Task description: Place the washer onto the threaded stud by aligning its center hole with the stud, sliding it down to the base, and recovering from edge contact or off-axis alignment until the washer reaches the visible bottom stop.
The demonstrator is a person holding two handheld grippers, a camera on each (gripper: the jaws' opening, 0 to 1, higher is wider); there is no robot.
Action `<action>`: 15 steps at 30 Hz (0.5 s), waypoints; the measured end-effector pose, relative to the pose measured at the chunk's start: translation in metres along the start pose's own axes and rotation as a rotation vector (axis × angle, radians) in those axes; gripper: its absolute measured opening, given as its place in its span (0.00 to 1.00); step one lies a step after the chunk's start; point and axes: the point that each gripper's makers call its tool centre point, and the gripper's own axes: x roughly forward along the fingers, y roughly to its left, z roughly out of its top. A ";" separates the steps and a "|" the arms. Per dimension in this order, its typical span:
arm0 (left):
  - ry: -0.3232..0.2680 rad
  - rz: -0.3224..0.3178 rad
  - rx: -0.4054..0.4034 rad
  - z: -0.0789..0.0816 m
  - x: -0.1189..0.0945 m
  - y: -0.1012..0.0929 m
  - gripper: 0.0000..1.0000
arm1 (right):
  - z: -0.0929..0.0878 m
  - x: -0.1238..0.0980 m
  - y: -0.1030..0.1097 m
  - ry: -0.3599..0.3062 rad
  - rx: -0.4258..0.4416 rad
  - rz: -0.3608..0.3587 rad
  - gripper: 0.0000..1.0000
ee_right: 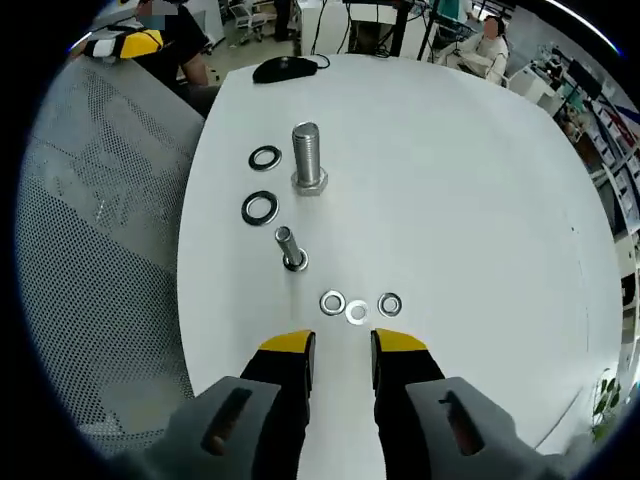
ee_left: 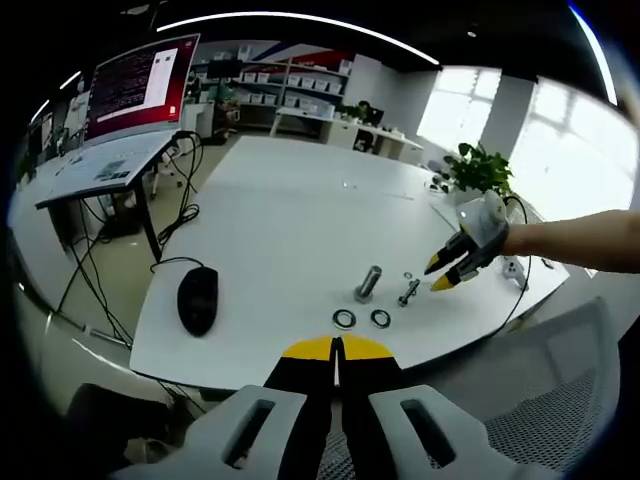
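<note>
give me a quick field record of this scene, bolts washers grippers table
surface: white table
large bolt: upright on its hex head
small bolt: standing nearer the right gripper
dark washers: two, flat beside the large bolt
silver washers: three, flat in a cluster ahead of the right gripper
right gripper: open, empty, above the table just short of the silver washers
left gripper: shut, empty, back at the table edge
mouse: black, on the table
task state: no washer on either bolt
</note>
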 end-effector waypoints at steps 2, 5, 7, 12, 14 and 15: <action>0.001 0.001 0.001 0.000 0.000 -0.001 0.00 | -0.002 0.004 -0.003 -0.001 0.046 0.005 0.25; 0.000 0.004 -0.004 0.000 0.000 0.000 0.00 | -0.004 0.009 -0.002 0.004 0.074 0.035 0.19; -0.004 0.003 -0.006 0.001 0.001 -0.001 0.00 | -0.003 0.013 -0.005 0.006 0.058 0.034 0.19; -0.016 0.005 -0.014 0.002 0.000 0.001 0.00 | 0.001 0.019 -0.011 -0.007 0.103 0.055 0.20; -0.021 0.008 -0.017 0.003 -0.001 0.000 0.00 | 0.001 0.021 -0.008 0.002 0.112 0.090 0.21; -0.021 0.009 -0.018 0.003 -0.001 0.000 0.00 | 0.001 0.022 -0.006 0.009 0.105 0.100 0.21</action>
